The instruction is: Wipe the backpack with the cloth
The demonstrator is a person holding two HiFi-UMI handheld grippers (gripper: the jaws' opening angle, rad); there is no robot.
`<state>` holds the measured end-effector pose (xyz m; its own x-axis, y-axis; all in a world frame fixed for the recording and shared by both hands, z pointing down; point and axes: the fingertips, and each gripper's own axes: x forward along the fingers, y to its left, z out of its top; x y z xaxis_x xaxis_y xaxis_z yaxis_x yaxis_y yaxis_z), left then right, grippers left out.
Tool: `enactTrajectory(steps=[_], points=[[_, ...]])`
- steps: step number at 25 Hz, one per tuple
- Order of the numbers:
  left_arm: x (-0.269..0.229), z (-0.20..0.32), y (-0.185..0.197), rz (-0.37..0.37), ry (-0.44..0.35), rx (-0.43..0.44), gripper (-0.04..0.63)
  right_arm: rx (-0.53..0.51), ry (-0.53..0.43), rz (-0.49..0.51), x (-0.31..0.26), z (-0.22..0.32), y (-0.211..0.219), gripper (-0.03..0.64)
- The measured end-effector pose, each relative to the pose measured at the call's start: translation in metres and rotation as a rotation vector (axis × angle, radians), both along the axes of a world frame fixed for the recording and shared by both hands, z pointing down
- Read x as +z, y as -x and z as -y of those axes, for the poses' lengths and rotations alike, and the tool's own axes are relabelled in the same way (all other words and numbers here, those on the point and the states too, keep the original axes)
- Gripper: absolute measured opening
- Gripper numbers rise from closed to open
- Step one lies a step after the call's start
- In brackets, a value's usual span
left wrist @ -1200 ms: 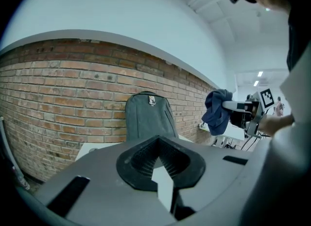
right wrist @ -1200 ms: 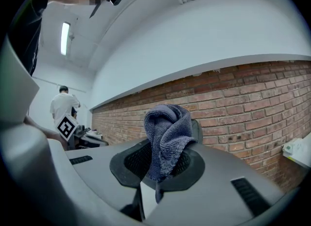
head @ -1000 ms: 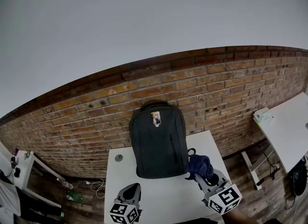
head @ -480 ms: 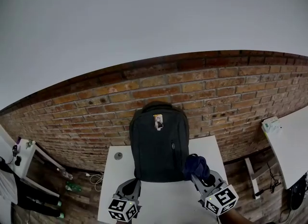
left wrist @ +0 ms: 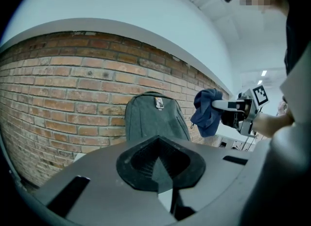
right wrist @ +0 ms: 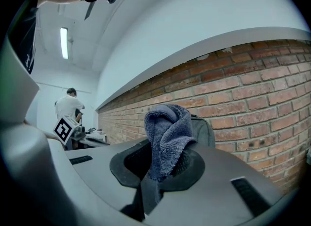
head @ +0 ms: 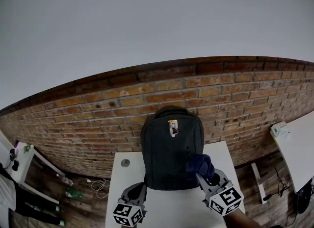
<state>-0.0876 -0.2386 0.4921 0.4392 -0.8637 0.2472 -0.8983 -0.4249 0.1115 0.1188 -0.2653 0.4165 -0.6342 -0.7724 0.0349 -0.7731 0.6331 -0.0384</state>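
One unreadable tag [head: 172,127] on backpack [head: 170,161]

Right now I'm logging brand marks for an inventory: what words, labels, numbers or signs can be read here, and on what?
Tag on the backpack: light with an orange patch, print too small to read.
Marker cubes: black-and-white square patterns only, no letters or numbers.
Blue cloth: no label shows.
No other readable text is in view.

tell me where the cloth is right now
The blue cloth is clamped in the jaws of the right gripper, held up at the lower right edge of the backpack in the head view, above the white table.
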Motion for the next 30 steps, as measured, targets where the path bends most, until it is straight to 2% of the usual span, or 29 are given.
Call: enactTrajectory(steps=[3,11,18,22,27,30], points=[[0.004,0.004,0.016,-0.007,0.005,0.004,-0.009,-0.028,-0.025,-0.031,-0.007,0.010,0.025,0.038],[0.010,0.013,0.063,-0.033,0.016,-0.027,-0.009,-0.101,-0.174,-0.160,-0.042,0.047,0.094,0.040],[0.018,0.017,0.091,-0.042,0.018,-0.056,-0.009,-0.126,-0.151,-0.207,-0.049,0.103,0.140,0.038],[0.023,0.019,0.096,-0.051,0.026,-0.058,-0.009,-0.136,-0.107,-0.158,-0.057,0.134,0.157,0.038],[0.026,0.024,0.108,-0.069,0.028,-0.081,-0.009,-0.142,-0.115,-0.163,-0.071,0.164,0.180,0.038],[0.027,0.024,0.111,-0.078,0.041,-0.089,-0.009,-0.155,-0.116,-0.201,-0.070,0.179,0.198,0.038]])
